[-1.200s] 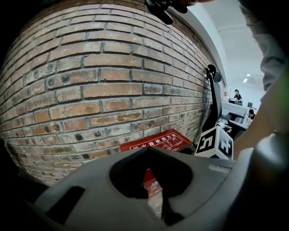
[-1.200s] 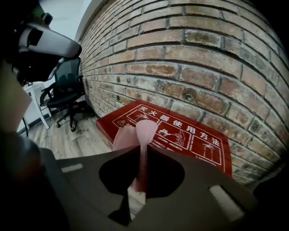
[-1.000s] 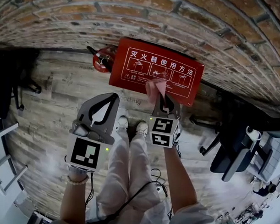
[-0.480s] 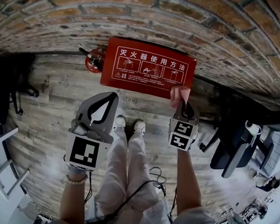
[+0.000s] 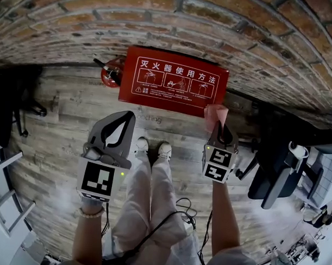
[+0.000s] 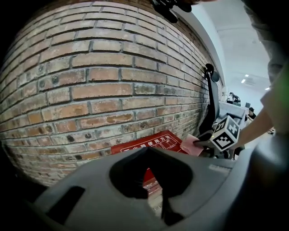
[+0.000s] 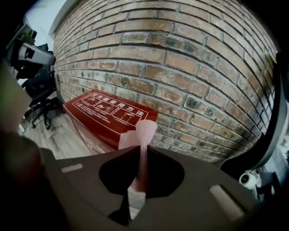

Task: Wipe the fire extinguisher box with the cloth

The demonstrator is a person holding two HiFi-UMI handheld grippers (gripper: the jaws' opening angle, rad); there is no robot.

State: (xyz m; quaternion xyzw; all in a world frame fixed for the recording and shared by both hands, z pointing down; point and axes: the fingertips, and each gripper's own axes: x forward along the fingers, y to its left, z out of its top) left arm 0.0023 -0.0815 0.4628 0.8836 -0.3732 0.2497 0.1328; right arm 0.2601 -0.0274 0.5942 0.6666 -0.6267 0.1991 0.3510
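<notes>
The red fire extinguisher box (image 5: 173, 80) lies on the wooden floor against the brick wall, white print on its top. My right gripper (image 5: 216, 124) is shut on a pink cloth (image 5: 215, 114), which hangs at the box's near right corner. In the right gripper view the cloth (image 7: 145, 131) stands up between the jaws, with the box (image 7: 110, 113) just behind it to the left. My left gripper (image 5: 126, 116) hovers in front of the box's left half, shut and holding nothing. In the left gripper view the box (image 6: 153, 140) and cloth (image 6: 191, 145) show past the jaws.
A red extinguisher (image 5: 109, 74) lies at the box's left end. A black office chair (image 5: 273, 176) stands to the right, dark furniture (image 5: 15, 97) to the left, and a white frame (image 5: 6, 205) at lower left. The brick wall (image 5: 213, 27) runs behind the box.
My right gripper has carried the cloth from the middle of the box's top rightward to its near right corner. The left gripper has barely moved.
</notes>
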